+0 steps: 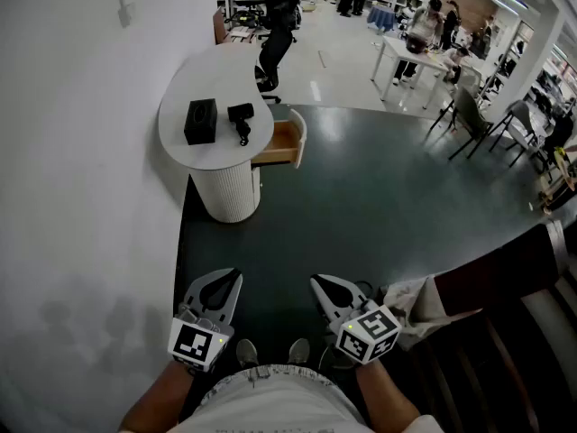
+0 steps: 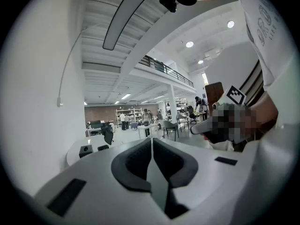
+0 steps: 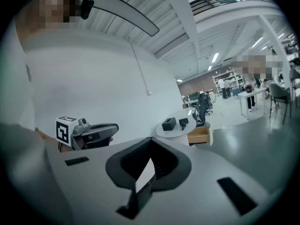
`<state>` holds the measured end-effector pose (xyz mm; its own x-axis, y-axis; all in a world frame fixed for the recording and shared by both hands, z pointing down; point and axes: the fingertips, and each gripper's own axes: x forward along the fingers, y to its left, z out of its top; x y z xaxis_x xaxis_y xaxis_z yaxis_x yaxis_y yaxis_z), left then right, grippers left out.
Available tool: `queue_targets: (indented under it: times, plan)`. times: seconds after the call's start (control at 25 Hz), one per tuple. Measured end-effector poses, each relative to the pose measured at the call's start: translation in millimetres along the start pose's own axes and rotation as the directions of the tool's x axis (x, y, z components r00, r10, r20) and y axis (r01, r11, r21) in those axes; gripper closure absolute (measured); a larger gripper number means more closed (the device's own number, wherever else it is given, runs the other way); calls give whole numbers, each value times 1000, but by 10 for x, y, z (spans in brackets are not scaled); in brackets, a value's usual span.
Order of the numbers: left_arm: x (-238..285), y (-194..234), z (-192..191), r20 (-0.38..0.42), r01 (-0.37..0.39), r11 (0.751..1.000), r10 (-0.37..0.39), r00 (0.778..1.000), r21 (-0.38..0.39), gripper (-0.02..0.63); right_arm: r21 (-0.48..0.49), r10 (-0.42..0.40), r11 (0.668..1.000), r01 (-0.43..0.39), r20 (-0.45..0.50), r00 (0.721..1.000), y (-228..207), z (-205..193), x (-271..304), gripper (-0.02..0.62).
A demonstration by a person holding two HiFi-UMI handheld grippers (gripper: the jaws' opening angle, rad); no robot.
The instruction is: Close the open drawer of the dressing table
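Observation:
The white dressing table point(image 1: 225, 147) stands against the left wall, well ahead of me. Its wooden drawer point(image 1: 278, 142) is pulled out to the right, and the white drawer front point(image 1: 298, 138) stands away from the table body. In the right gripper view the table point(image 3: 174, 130) and open drawer point(image 3: 199, 135) show small and far off. My left gripper point(image 1: 231, 276) and right gripper point(image 1: 319, 282) are held side by side near my body, far from the drawer. Both have their jaws together with nothing between them. The left gripper point(image 2: 152, 141) points level past the table point(image 2: 75, 153).
A black box point(image 1: 200, 121) and a small black device point(image 1: 241, 117) lie on the table top. A dark wooden chair point(image 1: 514, 332) with a cloth point(image 1: 410, 303) is close on my right. Dark floor point(image 1: 379, 215) lies between me and the drawer. People, tables and chairs point(image 1: 469, 111) fill the background.

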<state>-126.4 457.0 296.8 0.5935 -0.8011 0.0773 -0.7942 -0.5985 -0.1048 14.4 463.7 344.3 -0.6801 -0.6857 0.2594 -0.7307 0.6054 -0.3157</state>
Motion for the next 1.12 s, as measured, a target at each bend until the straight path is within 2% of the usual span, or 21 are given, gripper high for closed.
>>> queue_targets:
  times: [1.12]
  plan:
    - [96, 4, -31, -15, 11, 1000, -11, 1000, -1, 574, -9, -21, 1000, 21, 11, 1000, -88, -7, 89, 586]
